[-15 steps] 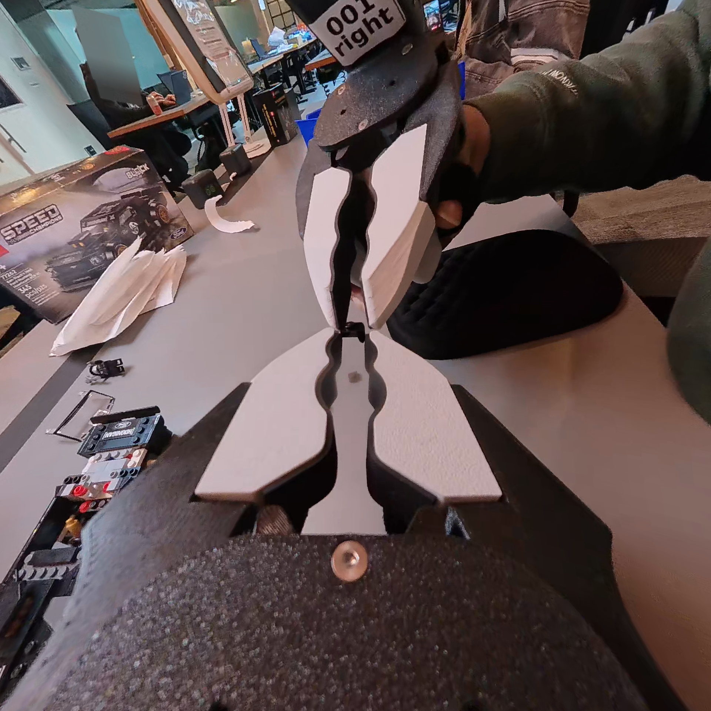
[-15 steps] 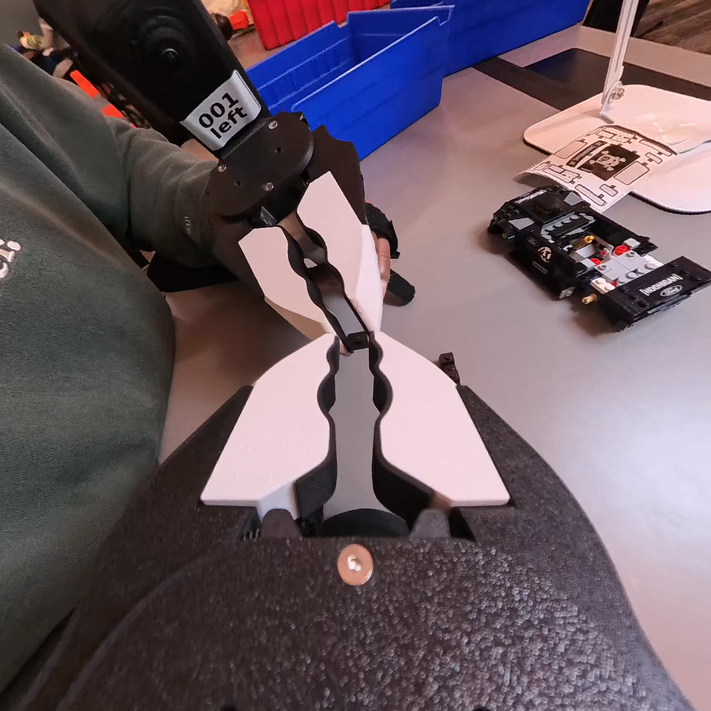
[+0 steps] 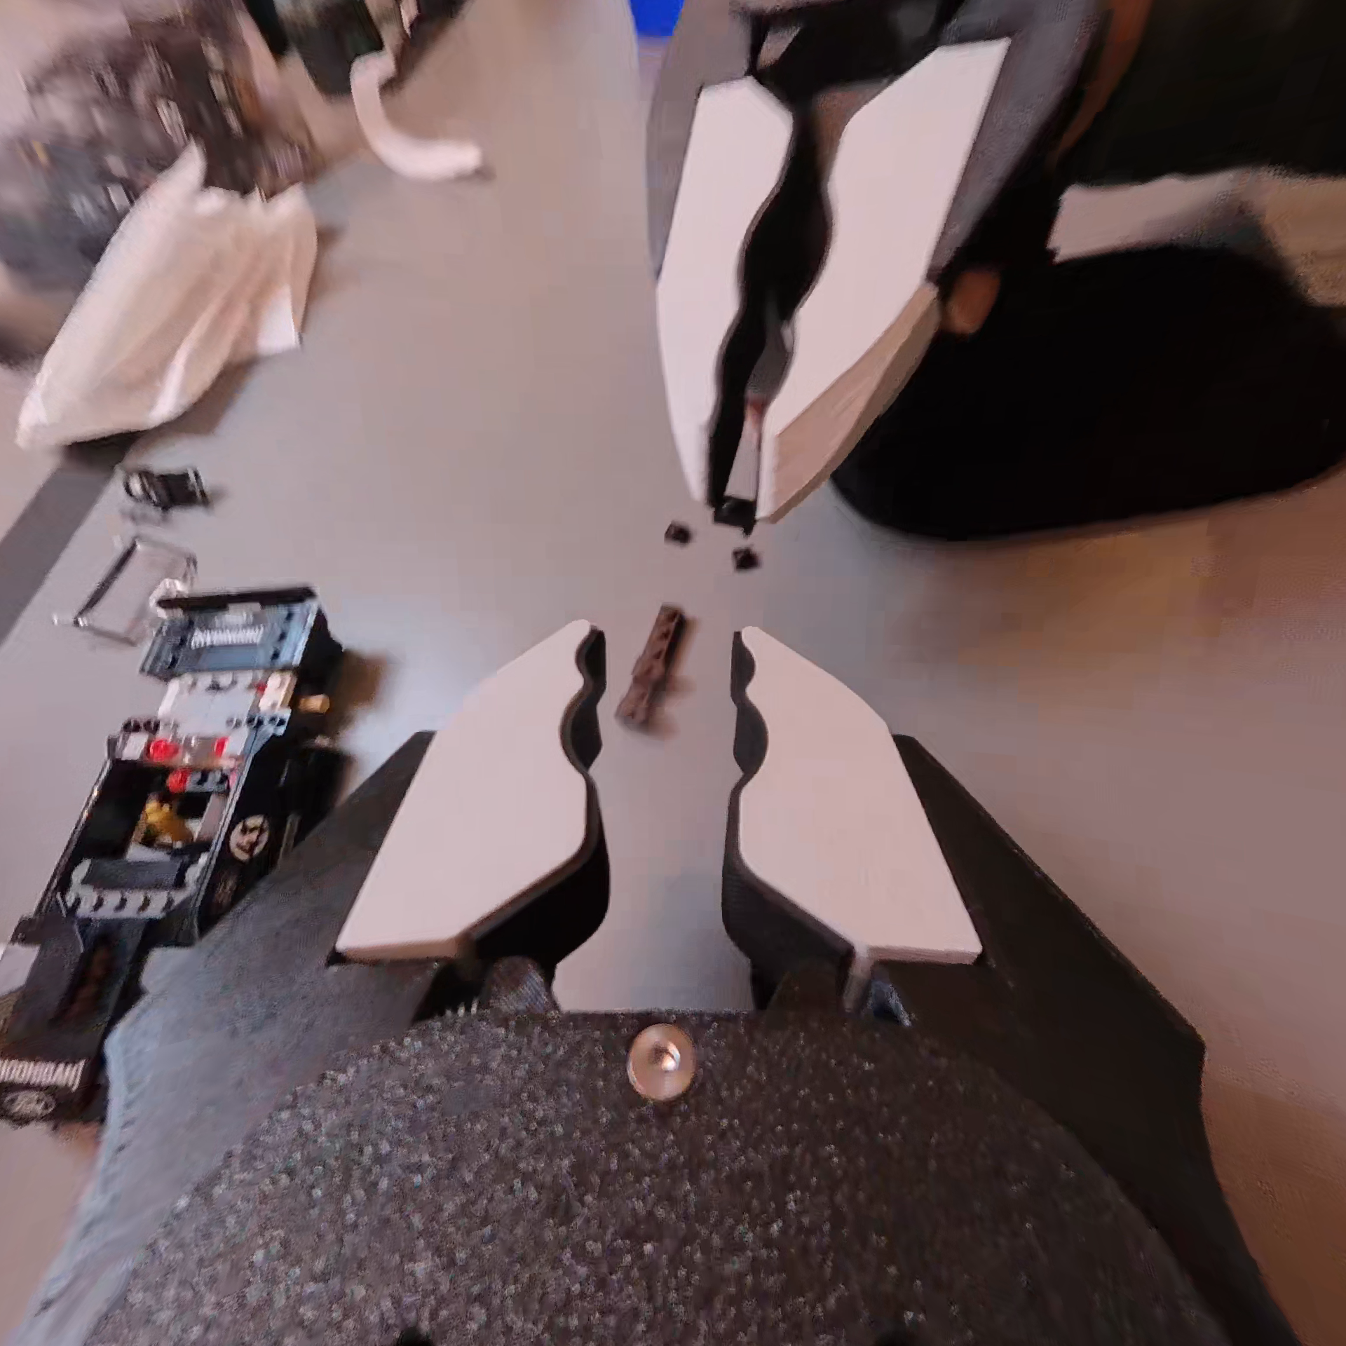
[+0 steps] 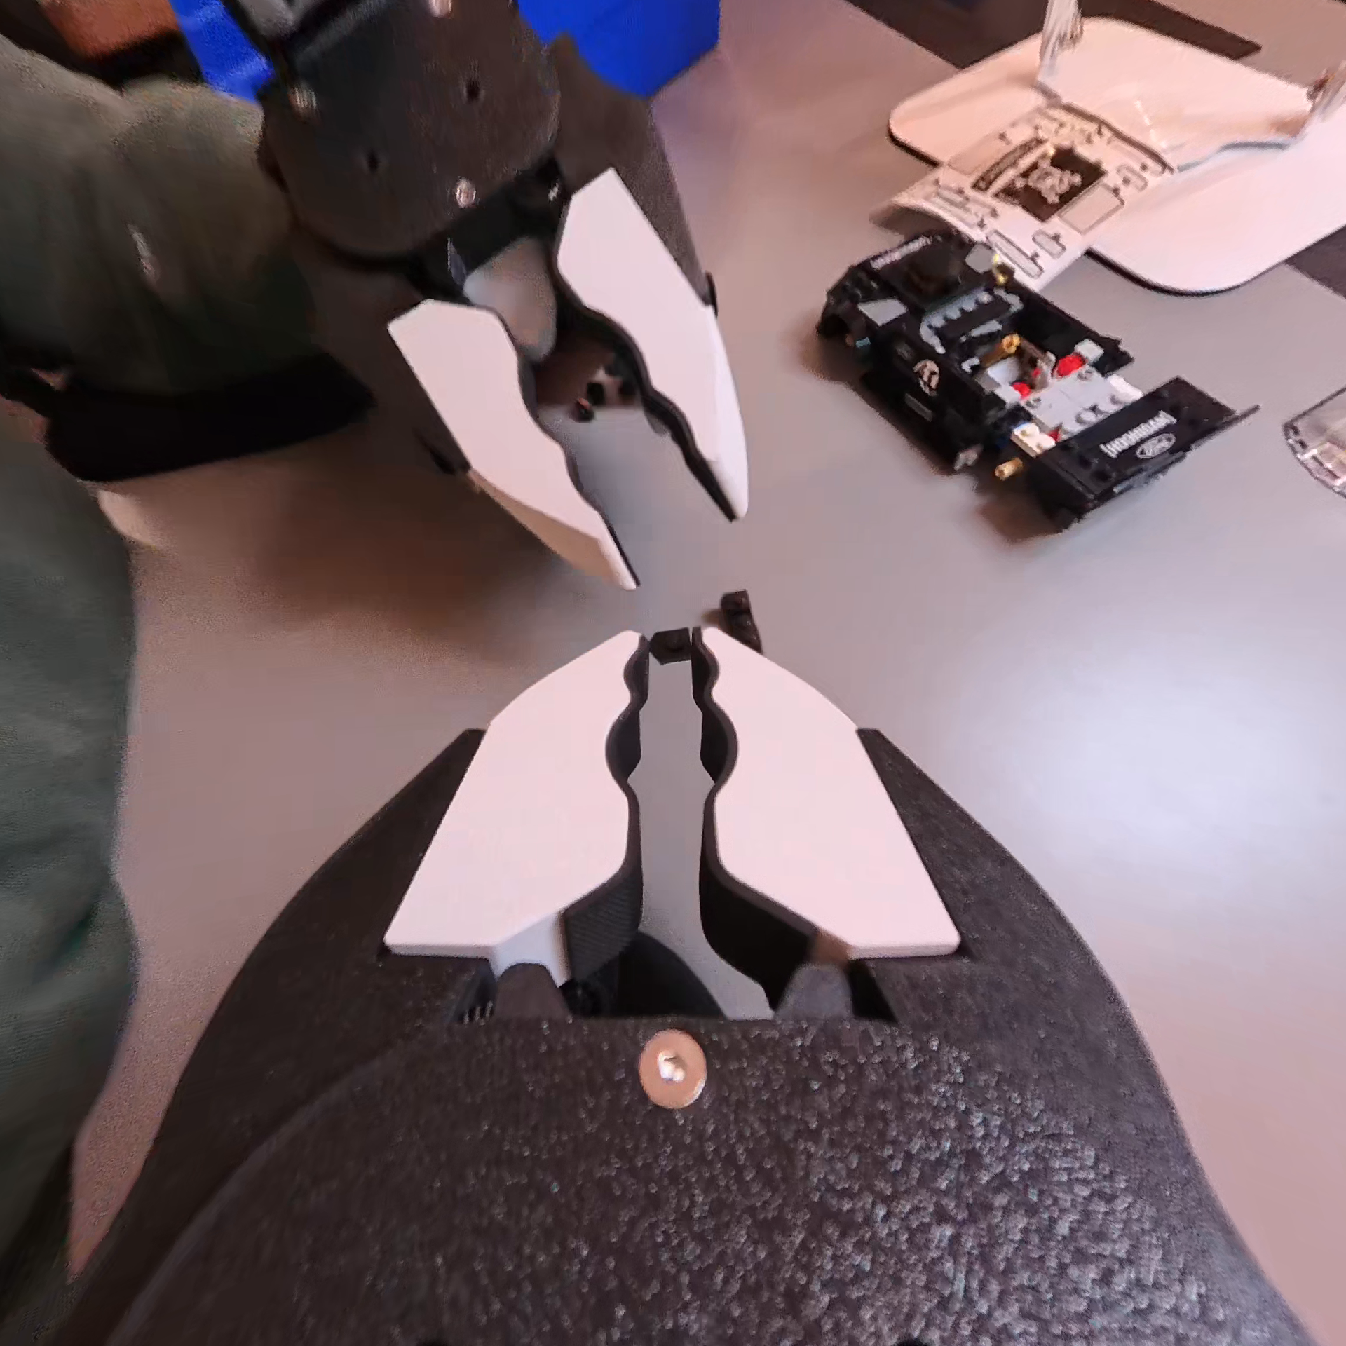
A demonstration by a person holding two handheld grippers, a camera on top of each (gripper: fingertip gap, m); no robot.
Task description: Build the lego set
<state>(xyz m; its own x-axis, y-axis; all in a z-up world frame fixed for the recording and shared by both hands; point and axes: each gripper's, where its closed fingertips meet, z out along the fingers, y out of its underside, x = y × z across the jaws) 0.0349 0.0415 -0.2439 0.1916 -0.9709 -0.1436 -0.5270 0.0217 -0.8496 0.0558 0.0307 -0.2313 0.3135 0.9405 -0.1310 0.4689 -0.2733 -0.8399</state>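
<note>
Left fingers: the left gripper (image 3: pixel 666 637) is spread wide and empty above the grey table (image 3: pixel 473 408); a long dark plate (image 3: pixel 650 674) lies loose between its tips.
Right fingers: the right gripper (image 4: pixel 670 641) is pinched onto a small black piece (image 4: pixel 668 645) at the very tips.
Loose parts: two tiny black bits (image 3: pixel 677 533) are seen near the right tips.
Model: the part-built black car (image 4: pixel 1020 379) stands well apart, to one side.
Step, as judged: the plate is probably to be picked up so the small piece can be joined to it.
Advice: the plate should be taken across its narrow sides, near the middle, studs kept upward; the pinch on the small piece should be kept firm, since so shallow a hold may slip.
</note>
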